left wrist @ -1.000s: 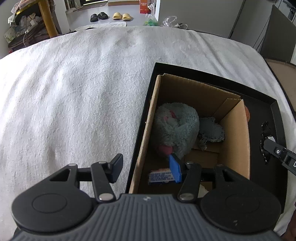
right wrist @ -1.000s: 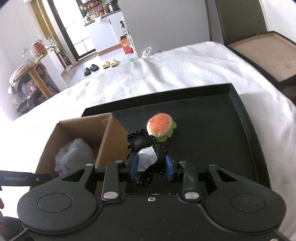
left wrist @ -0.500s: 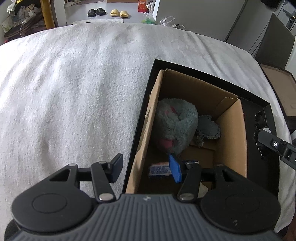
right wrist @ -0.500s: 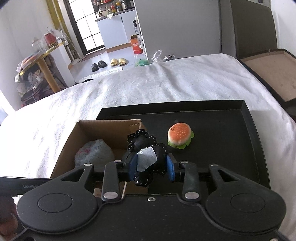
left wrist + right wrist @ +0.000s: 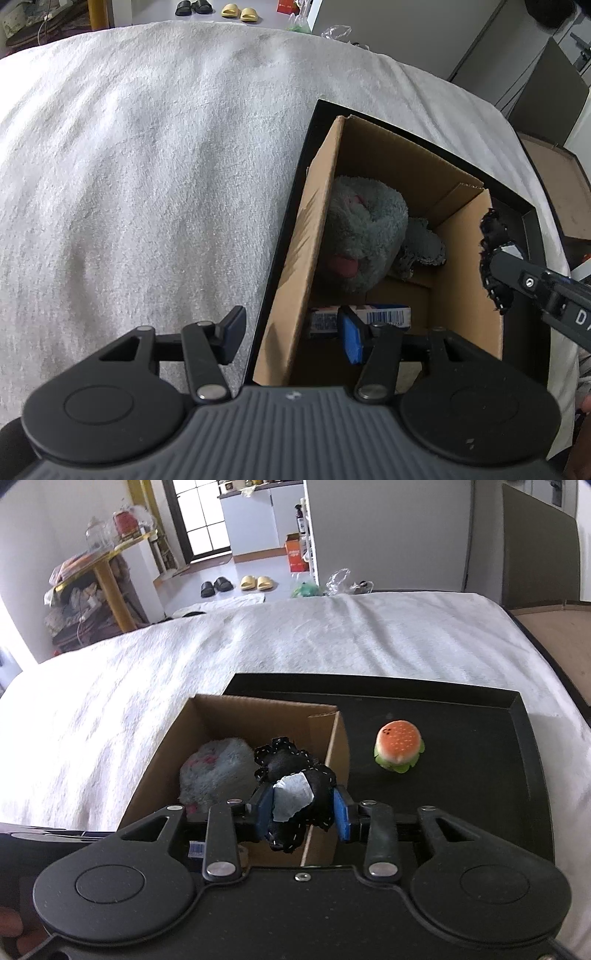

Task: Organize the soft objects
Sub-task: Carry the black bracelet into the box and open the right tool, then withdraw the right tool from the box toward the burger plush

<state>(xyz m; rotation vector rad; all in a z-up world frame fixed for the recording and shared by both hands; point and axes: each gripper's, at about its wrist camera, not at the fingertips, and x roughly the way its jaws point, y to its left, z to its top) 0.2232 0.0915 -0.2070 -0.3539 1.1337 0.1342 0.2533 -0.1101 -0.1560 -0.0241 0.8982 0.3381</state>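
My right gripper [image 5: 302, 816] is shut on a black stitched plush toy [image 5: 291, 771] with a white tag, held over the right wall of an open cardboard box [image 5: 221, 709]. From the left wrist view the toy [image 5: 493, 236] shows at the box's [image 5: 314, 206] right wall. Inside the box lie a fluffy grey plush [image 5: 364, 229], a smaller grey plush [image 5: 421, 247] and a small blue carton [image 5: 384, 315]. A burger plush [image 5: 399, 746] sits on the black tray [image 5: 480, 709]. My left gripper [image 5: 291, 332] is open and empty, straddling the box's left wall.
The tray [image 5: 314, 122] and box rest on a white fluffy blanket [image 5: 147, 166] over a bed. Beyond its far edge are slippers [image 5: 236, 583] on the floor, a yellow side table [image 5: 103, 565] and a dark panel [image 5: 535, 546] at right.
My right gripper has carried the black plush leftward from over the tray to above the box's right wall. The left gripper has stayed open at the box's left wall.
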